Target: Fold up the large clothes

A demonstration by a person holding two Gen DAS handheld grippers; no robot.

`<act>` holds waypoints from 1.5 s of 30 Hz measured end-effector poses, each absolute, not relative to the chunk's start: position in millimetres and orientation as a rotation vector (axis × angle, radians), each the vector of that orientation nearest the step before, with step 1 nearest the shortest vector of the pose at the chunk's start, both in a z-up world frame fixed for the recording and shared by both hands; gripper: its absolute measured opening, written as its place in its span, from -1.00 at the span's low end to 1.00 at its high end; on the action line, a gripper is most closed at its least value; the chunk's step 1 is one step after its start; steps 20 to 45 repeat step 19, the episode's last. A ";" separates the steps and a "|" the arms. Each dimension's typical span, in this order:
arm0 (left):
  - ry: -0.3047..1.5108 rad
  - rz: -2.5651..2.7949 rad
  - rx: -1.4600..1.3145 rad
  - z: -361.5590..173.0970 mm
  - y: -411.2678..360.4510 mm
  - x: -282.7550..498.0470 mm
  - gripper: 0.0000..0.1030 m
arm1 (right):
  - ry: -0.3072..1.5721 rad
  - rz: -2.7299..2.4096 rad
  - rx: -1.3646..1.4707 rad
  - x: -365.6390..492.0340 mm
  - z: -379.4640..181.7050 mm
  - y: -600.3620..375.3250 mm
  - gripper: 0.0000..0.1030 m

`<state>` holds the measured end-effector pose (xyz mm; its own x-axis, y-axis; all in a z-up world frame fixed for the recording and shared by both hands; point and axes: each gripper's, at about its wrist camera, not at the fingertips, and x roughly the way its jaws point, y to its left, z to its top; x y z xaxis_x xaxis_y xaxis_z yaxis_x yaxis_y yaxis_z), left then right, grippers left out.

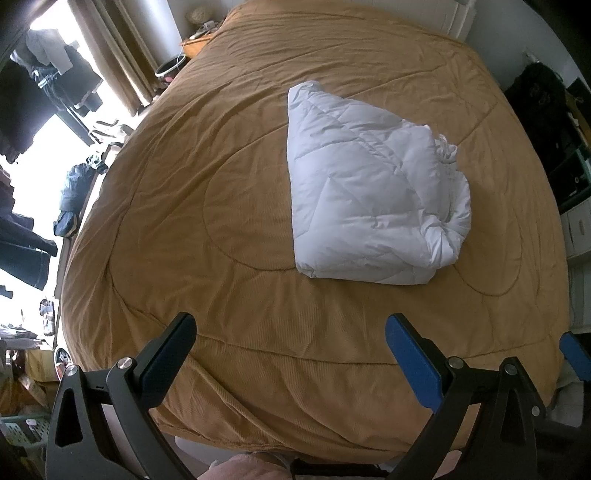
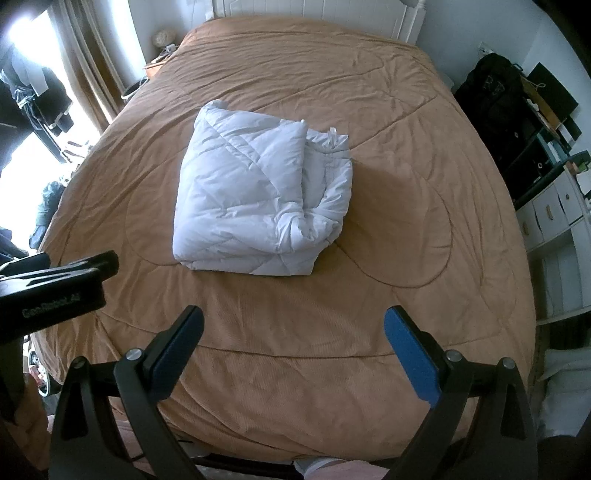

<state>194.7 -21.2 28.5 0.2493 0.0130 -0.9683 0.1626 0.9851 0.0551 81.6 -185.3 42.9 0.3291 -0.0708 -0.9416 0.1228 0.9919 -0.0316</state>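
A white quilted duvet lies folded into a thick bundle on the tan bedspread, its loose layered edges at its right side. It also shows in the right wrist view on the bedspread. My left gripper is open and empty, held above the foot of the bed, well short of the duvet. My right gripper is open and empty too, near the foot of the bed. The left gripper's body shows at the left of the right wrist view.
A white headboard stands at the far end. Curtains and a bright window are on the left with hanging clothes. White shelves and drawers with dark bags line the right side. A bin stands by the bed.
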 end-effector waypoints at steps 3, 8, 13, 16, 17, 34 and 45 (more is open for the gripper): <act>1.318 -0.103 0.154 28.6 -20.5 194.9 0.99 | 1.232 -0.128 0.046 82.2 42.8 -184.4 0.91; 1.325 -0.103 0.151 28.0 -18.6 195.9 0.99 | 1.237 -0.127 0.040 83.7 41.7 -182.9 0.91; 1.329 -0.105 0.154 27.3 -19.4 197.0 0.99 | 1.234 -0.127 0.043 83.5 41.8 -183.0 0.91; 1.332 -0.107 0.153 26.7 -19.8 197.2 0.99 | 1.232 -0.128 0.044 83.4 41.9 -182.3 0.91; 1.333 -0.107 0.153 26.5 -19.7 197.1 0.99 | 1.233 -0.128 0.043 83.4 41.8 -182.3 0.91; 1.334 -0.106 0.153 26.2 -19.6 196.7 0.99 | 1.234 -0.127 0.044 83.5 41.9 -182.1 0.91; 1.334 -0.106 0.153 26.2 -19.6 196.7 0.99 | 1.234 -0.127 0.044 83.5 41.9 -182.1 0.91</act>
